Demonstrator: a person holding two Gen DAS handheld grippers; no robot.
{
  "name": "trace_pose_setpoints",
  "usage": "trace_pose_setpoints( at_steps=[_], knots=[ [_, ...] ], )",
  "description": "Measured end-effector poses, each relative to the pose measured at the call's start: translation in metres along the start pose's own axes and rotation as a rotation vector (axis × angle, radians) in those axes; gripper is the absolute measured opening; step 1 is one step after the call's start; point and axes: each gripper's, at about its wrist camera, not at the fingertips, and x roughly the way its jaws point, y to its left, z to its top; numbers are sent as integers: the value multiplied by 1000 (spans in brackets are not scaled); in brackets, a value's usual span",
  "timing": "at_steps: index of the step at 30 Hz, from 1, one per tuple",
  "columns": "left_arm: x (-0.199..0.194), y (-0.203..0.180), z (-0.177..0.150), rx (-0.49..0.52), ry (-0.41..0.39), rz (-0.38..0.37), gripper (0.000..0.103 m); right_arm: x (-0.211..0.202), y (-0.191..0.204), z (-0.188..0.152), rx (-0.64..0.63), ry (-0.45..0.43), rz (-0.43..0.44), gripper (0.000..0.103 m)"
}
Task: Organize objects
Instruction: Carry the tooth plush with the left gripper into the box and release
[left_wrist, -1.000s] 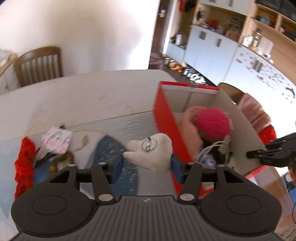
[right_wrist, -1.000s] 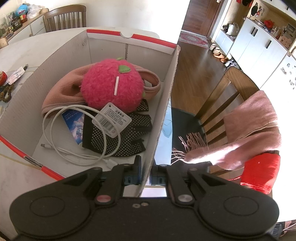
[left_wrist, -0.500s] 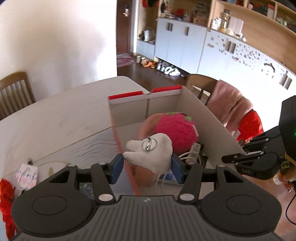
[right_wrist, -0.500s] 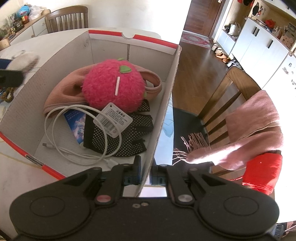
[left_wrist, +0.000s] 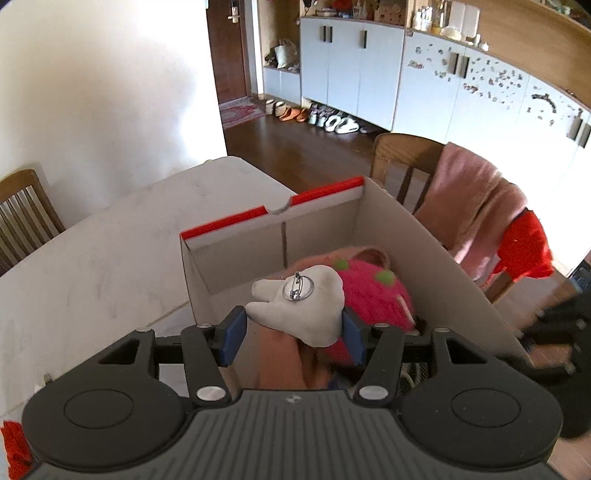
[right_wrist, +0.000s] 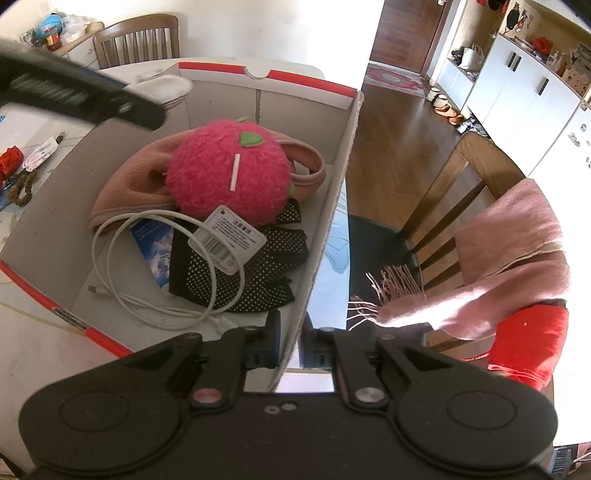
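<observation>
My left gripper (left_wrist: 293, 334) is shut on a white plush tooth with a pin badge (left_wrist: 299, 306) and holds it above the open cardboard box (left_wrist: 236, 254). The tooth also shows in the right wrist view (right_wrist: 162, 88), over the box's far left corner. In the box lie a pink fuzzy ball with green leaves (right_wrist: 231, 175), a pink band (right_wrist: 122, 188), a white cable (right_wrist: 110, 273), black dotted gloves (right_wrist: 243, 273) and a blue card (right_wrist: 153, 240). My right gripper (right_wrist: 290, 341) is shut on the box's right wall (right_wrist: 332, 206).
The box stands on a white table (left_wrist: 92, 266). A red item (right_wrist: 9, 158) and small things (right_wrist: 22, 188) lie left of the box. A wooden chair with a pink scarf (right_wrist: 517, 258) and red cloth (right_wrist: 528, 343) stands right of the table.
My left gripper has carried the white tooth from the table left of the box to above the box. The right gripper has kept its hold on the box wall.
</observation>
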Motion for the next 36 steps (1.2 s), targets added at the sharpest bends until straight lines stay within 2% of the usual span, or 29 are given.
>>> trace_pose_setpoints(
  at_steps=[16, 29, 34, 36],
  knots=[
    [81, 9, 39, 27, 160, 78, 54, 1, -1, 0, -7, 3, 16, 9],
    [98, 7, 40, 37, 200, 72, 55, 1, -3, 1, -6, 2, 25, 10],
    [93, 6, 38, 48, 189, 87, 68, 1, -2, 1, -6, 2, 25, 10],
    [91, 7, 38, 39, 183, 81, 69, 1, -2, 2, -5, 2, 25, 10]
  ],
)
